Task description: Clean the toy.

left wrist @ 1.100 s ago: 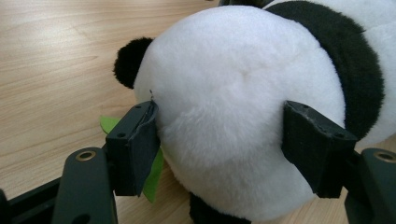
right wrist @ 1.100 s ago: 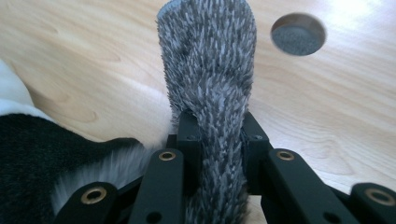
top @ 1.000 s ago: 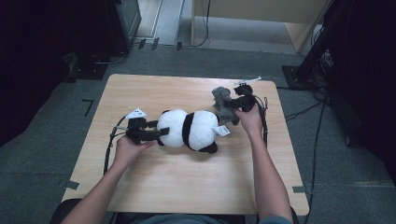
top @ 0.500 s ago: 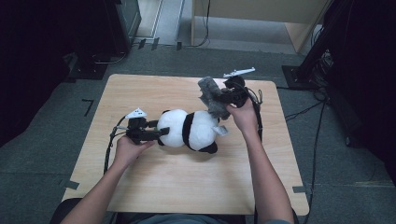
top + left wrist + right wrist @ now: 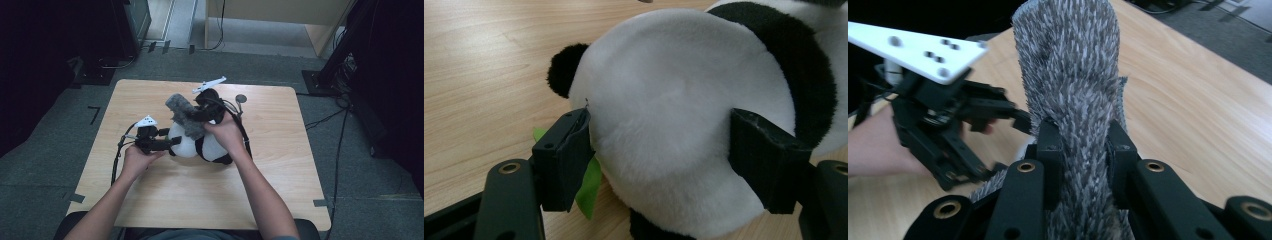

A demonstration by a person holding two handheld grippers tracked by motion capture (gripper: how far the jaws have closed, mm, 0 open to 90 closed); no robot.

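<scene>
While the left gripper (image 5: pixel 167 144) clamps the toy panda (image 5: pixel 200 142) lying on the table (image 5: pixel 280 165), the right gripper (image 5: pixel 200 114) pinches a grey furry cloth (image 5: pixel 182 114) just above the panda, hanging lengthwise.

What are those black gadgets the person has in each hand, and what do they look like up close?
They are hand-held grippers. The left gripper and right gripper are black, each with two blocky fingers on jointed links with brass-coloured pivot rings. Each carries a white three-cornered plate with small holes, and a black cable trails from each. The person's forearms are bare, no sleeves in sight.
</scene>
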